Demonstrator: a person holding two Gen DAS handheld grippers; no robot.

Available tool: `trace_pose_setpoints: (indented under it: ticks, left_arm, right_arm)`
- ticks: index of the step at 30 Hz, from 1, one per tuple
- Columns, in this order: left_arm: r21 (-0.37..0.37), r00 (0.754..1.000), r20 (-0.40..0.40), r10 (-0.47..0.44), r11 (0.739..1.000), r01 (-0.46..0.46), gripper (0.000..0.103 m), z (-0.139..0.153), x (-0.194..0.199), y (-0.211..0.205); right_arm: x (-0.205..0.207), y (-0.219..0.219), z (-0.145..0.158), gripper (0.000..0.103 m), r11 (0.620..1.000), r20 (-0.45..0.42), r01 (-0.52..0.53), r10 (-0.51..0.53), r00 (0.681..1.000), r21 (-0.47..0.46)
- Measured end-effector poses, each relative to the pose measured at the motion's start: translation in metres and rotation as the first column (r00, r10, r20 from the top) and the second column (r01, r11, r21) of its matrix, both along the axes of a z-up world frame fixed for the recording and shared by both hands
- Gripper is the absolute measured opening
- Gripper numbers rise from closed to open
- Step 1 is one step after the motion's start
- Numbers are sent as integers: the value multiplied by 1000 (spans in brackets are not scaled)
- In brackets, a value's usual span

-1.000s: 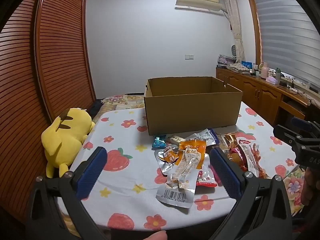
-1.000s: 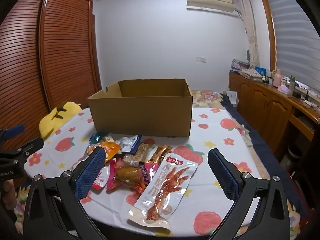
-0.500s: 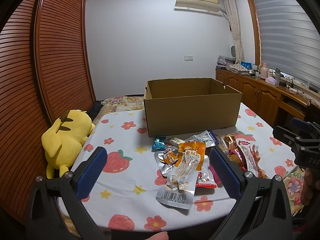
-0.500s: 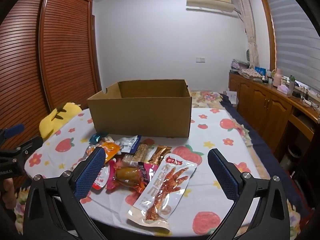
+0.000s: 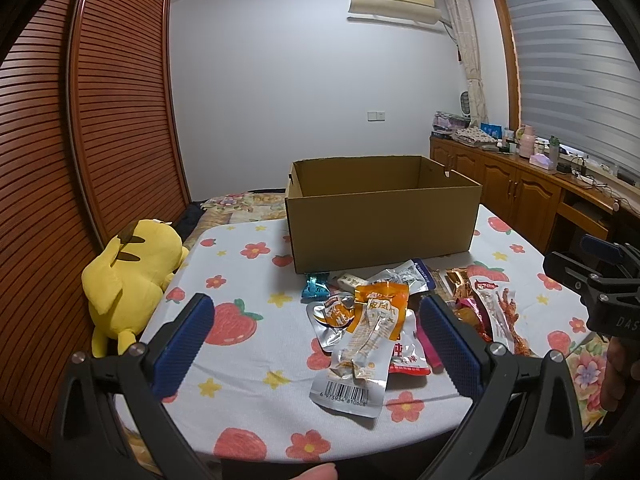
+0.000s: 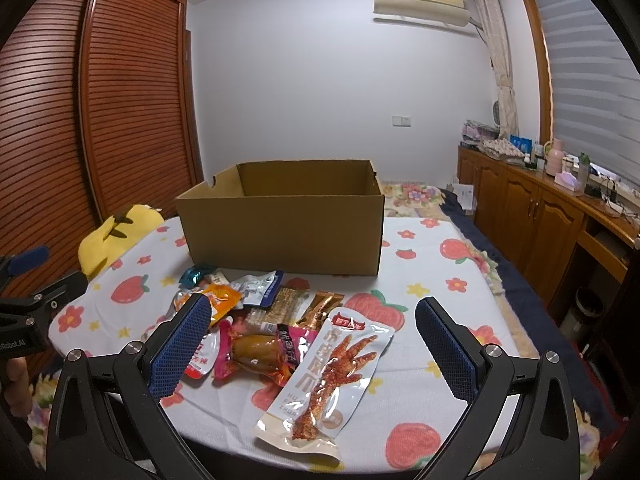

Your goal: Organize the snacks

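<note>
While both sets of jaws hung released, the long white chicken-foot snack packet [image 6: 334, 368] lay nearest the right gripper [image 6: 312, 336], its length running near-to-far between them

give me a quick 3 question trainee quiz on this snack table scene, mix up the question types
1. True or false: the left tongs are shut on a snack packet.
2. Multiple choice: where does the cardboard box stand relative to the snack pile? A) behind it, farther from the cameras B) on top of it C) on the floor
3. Fill the gap: the chicken-foot packet lies nearest the ____ tongs.

Key: 1 false, both tongs are open and hold nothing. 2 A. 3 right.
</note>
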State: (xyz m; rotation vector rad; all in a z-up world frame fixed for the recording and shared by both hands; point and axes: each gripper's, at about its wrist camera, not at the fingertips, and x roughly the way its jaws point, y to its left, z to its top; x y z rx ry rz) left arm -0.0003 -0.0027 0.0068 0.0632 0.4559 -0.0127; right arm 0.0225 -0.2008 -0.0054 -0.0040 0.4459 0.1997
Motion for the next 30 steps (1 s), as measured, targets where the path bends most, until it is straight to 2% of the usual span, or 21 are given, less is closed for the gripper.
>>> trace_pose_setpoints:
  ticks: [30]
  left_arm:
    - [0, 1000, -2, -2, 1000, 2, 103, -1, -1, -3]
  right_arm:
    - [-3, 2, 1, 103, 1000, -3, -7, 7, 1000, 2]
